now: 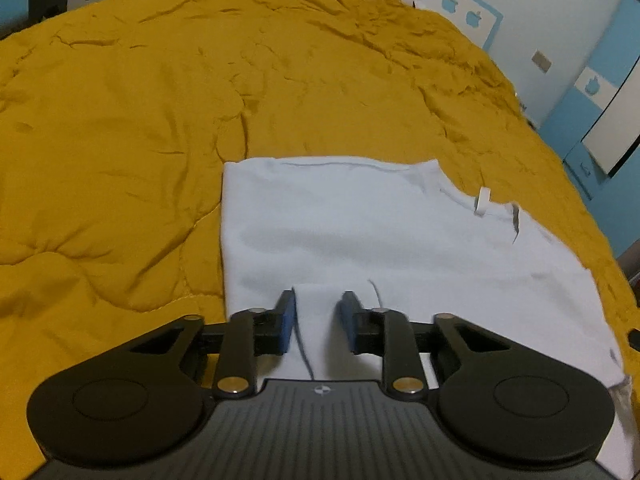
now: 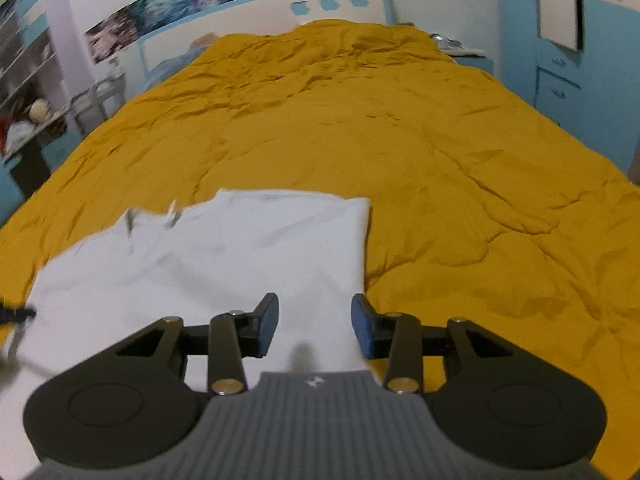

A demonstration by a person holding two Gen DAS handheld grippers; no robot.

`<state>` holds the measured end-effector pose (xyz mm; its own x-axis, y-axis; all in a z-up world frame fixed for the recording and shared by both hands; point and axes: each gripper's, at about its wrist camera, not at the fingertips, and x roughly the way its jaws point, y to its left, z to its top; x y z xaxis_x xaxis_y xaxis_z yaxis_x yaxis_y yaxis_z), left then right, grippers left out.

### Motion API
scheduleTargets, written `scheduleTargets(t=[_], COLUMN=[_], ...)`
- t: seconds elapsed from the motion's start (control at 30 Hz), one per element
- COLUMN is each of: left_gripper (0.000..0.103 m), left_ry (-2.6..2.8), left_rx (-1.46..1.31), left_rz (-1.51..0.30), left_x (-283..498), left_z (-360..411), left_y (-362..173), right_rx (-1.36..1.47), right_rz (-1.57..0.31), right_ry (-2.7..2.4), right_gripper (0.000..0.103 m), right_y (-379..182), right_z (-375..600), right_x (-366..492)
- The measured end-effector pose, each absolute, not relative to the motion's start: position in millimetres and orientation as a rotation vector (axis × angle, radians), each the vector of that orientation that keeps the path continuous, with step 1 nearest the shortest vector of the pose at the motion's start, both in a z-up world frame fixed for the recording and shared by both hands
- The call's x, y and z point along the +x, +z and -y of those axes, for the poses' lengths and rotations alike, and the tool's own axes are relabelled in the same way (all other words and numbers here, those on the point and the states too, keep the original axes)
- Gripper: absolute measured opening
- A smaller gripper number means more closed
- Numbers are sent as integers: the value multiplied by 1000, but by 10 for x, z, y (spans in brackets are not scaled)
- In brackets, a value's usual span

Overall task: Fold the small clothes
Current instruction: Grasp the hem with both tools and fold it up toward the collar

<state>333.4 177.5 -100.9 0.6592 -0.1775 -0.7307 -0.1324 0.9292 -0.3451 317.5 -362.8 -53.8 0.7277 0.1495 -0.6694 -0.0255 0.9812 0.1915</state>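
Your white garment lies folded into a rough rectangle on the mustard-yellow quilt of the bed, near its close edge, with a small tag poking up along the far side. Your left gripper has its jaws narrowed around a raised fold of the white cloth at the near edge; the blue pads sit just beside the fabric, and you cannot tell whether they truly pinch it. Your right gripper is released, jaws standing apart above the garment's near right corner, nothing clamped between them.
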Motion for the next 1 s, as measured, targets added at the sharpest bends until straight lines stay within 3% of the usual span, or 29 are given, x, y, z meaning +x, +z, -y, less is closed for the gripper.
scheduleTargets(t=[0.03, 0.1, 0.37, 0.4, 0.43, 0.5, 0.67, 0.9, 1.0], left_gripper=[11, 8, 6, 5, 5, 5, 5, 6, 12], left_ry=[-30, -45, -65, -65, -64, -68, -67, -9, 8], left_rx=[-396, -408, -392, -389, -387, -392, -369, -315, -291], left_rz=[-847, -834, -795, -795, -795, -780, -708, -814, -839], left_x=[3338, 3353, 3377, 3380, 3379, 3368, 3347, 3571, 3553], left_z=[-1774, -1787, -1730, -1726, -1728, -1734, -1759, -1720, -1700], left_y=[-1005, -999, -919, -917, -915, -877, -634, -945, -942], right_rx=[197, 247, 428, 446, 455, 461, 418, 409, 402], right_rz=[-750, -749, -788, -794, -800, -805, -702, -744, -742], right_ry=[87, 61, 29, 30, 31, 36, 5, -20, -21], right_gripper=[36, 36, 34, 30, 17, 0, 0, 0, 12], right_y=[-554, -598, -882, -923, -958, -1008, -908, -1037, -965], right_z=[3668, 3764, 4003, 4006, 3998, 3974, 3991, 4021, 4019], right_x=[3258, 3463, 4235, 4315, 4386, 4481, 4421, 4468, 4441])
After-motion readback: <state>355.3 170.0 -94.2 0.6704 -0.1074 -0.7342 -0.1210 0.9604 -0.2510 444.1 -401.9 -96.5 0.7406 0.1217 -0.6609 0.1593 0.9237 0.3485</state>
